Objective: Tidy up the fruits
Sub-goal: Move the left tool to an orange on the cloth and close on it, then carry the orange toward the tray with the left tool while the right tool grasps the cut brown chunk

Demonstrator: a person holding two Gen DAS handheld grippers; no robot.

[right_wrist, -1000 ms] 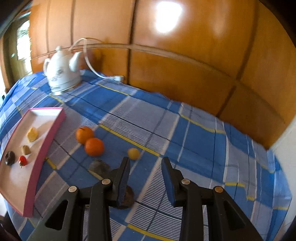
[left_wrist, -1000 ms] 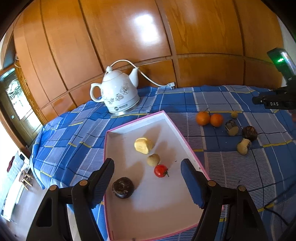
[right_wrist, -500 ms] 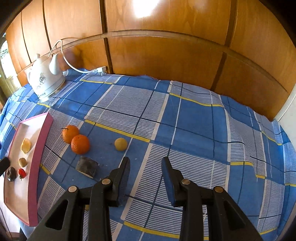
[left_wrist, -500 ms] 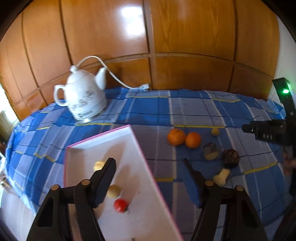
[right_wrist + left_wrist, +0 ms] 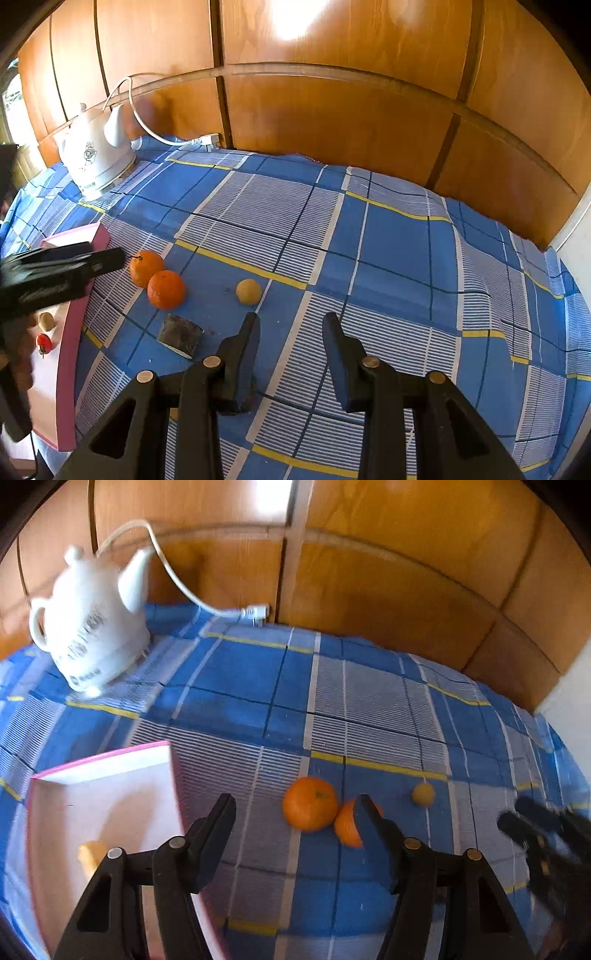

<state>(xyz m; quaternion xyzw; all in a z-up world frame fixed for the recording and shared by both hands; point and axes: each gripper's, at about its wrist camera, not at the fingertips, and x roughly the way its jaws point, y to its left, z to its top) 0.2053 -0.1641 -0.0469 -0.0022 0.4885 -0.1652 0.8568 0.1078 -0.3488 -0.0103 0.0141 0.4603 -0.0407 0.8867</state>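
The left gripper [image 5: 297,814] hangs over the blue checked cloth [image 5: 369,701] with its fingers [image 5: 218,823] spread and nothing between them; its jaws have just been closing a little. Just past its fingertips sit two oranges [image 5: 309,803], touching each other, the nearer one partly hidden behind the right finger. Further right of that finger lies a small yellow fruit [image 5: 423,794], apart from the oranges. Left of the left finger is the pink-rimmed white tray [image 5: 103,755], a yellow piece of fruit [image 5: 90,853] lying in it beside the finger. The right gripper [image 5: 290,336] hovers with its fingers [image 5: 243,347] parted and empty, only cloth in the gap. Just left of its left finger lies a dark, flat-cut piece [image 5: 181,334]; the yellow fruit sits just beyond that fingertip. A white kettle [image 5: 98,155] stands far back on the left.
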